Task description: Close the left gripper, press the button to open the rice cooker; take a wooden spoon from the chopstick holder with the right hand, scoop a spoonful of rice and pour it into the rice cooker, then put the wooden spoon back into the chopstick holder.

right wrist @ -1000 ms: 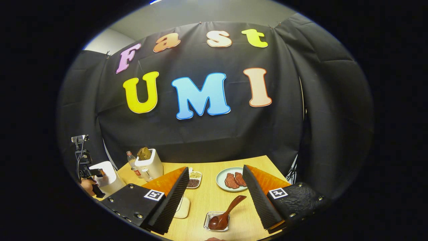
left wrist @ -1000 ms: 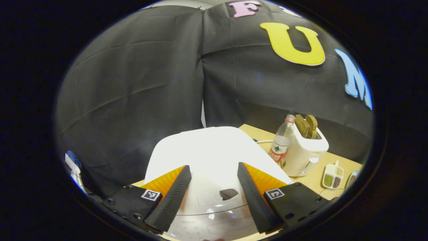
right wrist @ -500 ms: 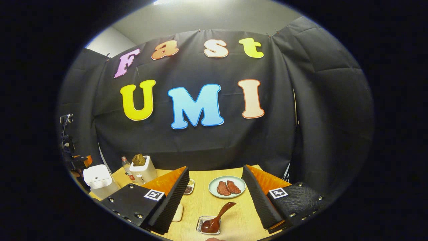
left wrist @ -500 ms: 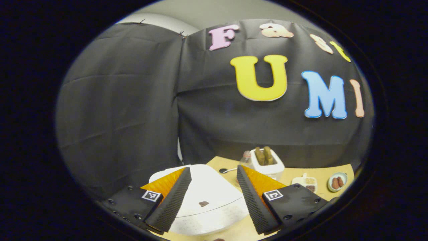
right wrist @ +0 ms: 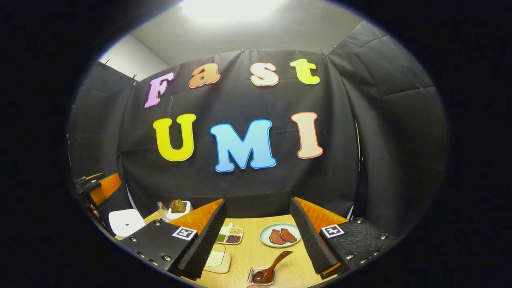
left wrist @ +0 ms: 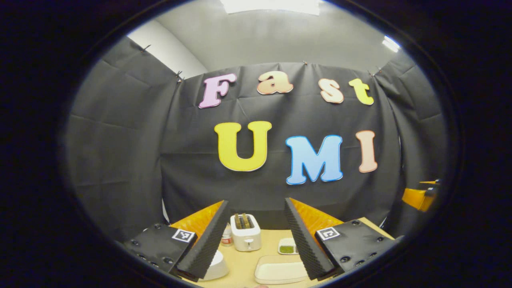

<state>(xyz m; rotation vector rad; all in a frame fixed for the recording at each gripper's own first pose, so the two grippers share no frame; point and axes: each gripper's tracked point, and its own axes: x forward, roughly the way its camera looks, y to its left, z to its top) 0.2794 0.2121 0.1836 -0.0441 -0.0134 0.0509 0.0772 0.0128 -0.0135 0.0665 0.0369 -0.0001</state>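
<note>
While both tools hang high over the table [right wrist: 248,250] with nothing between their fingers, I judge we are at the very first step: the left gripper [left wrist: 256,201] has its jaws spread wide and has to be clenched before it can poke the button. The right gripper [right wrist: 258,200] is likewise released and empty. In the right gripper view the rice cooker [right wrist: 126,222] stands at the table's far left corner, white, its lid looking down and shut; I cannot make out the button from here. Next I would bring the left fingers together, then lower them towards the cooker's front edge. The wooden spoon [right wrist: 273,267] lies close under the right gripper, its bowl resting in a small clear dish [right wrist: 253,275] and its handle slanting up and away; I cannot pick out a proper chopstick holder. As for the containers, a divided dish [right wrist: 229,235] holds green, pale and dark grains in separate compartments, a plate [right wrist: 265,239] beside it carries two reddish slices, and a toaster [right wrist: 178,209] near a bottle [right wrist: 161,210] has brown pieces standing in its slots. A pale tray [right wrist: 218,261] lies by the right gripper's left finger, seemingly bare.
</note>
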